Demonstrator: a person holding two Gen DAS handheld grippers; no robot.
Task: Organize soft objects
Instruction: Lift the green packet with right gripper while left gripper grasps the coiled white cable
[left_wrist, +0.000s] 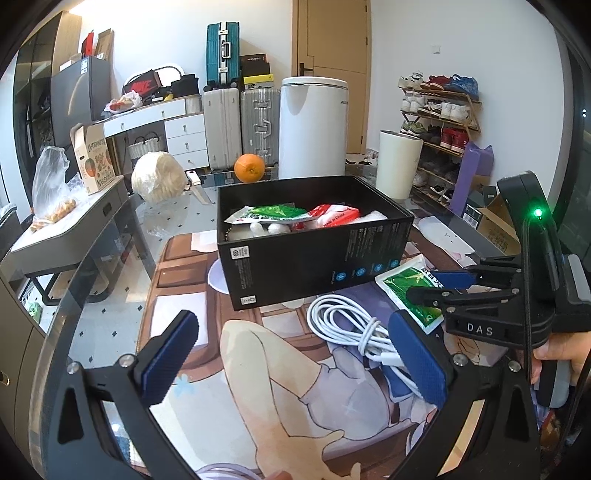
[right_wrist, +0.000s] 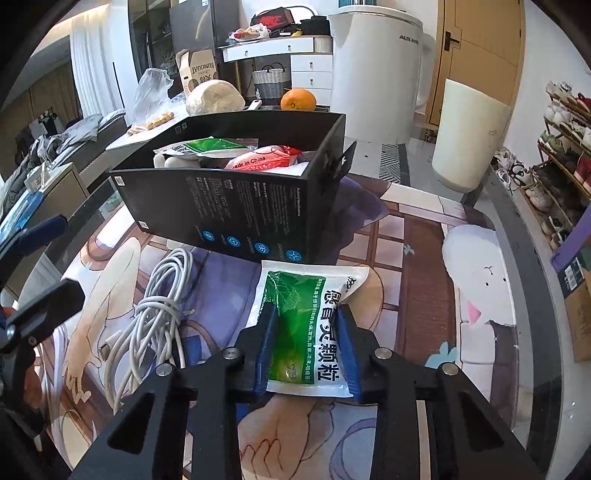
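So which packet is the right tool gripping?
Start at the black box on the printed mat. Just in front of it lies a green-and-white sachet, pinched by the right tool. Unlike the similar sachet inside the box, it lies outside, beside the white cable.

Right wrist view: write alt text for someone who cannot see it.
The right gripper has its blue fingers closed on a green and white sachet lying on the printed mat. Behind it stands an open black box holding other packets; a coiled white cable lies left.
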